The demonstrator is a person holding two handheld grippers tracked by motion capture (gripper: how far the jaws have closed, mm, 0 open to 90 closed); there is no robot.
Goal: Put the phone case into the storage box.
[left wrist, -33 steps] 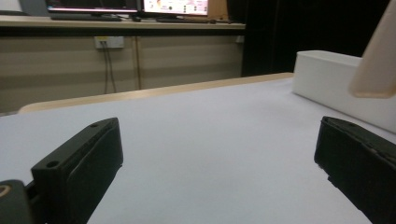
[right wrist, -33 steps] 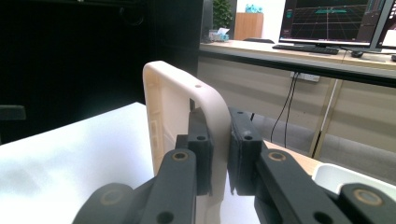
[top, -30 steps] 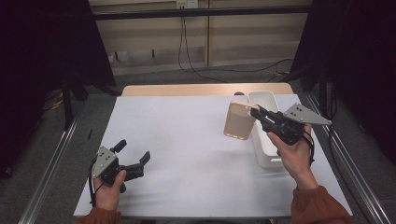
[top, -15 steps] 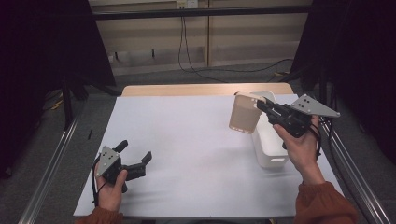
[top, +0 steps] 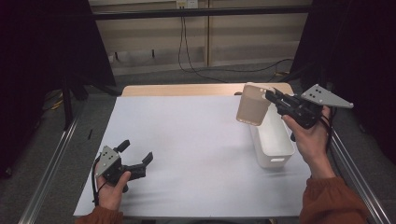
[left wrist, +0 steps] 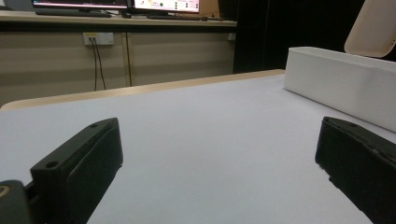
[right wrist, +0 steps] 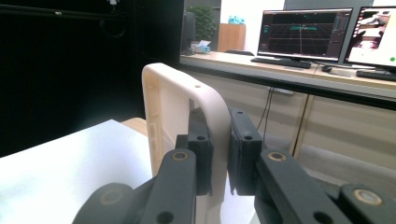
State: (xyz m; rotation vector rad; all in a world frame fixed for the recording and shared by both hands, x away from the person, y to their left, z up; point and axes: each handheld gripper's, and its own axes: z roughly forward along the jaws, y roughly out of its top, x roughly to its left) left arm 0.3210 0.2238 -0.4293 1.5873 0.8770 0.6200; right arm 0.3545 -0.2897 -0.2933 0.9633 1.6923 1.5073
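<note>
My right gripper (top: 272,96) is shut on the edge of a beige plastic lid (top: 252,104) and holds it up in the air above the far end of a white bin (top: 273,140). In the right gripper view the lid (right wrist: 170,116) stands on edge, its rim pinched between the two black pads (right wrist: 201,149). My left gripper (top: 137,156) rests low at the near left of the white table (top: 187,135), open, with nothing between its jaws. The left gripper view shows the bin (left wrist: 341,88) and the raised lid (left wrist: 373,28) far to the right.
The bin stands open along the right edge of the table. A metal rail (top: 51,168) runs along the left side and another (top: 355,172) along the right. Cables (top: 196,56) hang down the wall behind the table. Monitors (right wrist: 303,35) sit on a desk beyond.
The right gripper has lifted the lid upward and farther away, off the middle of the bin toward its far end. The left gripper has stayed put.
</note>
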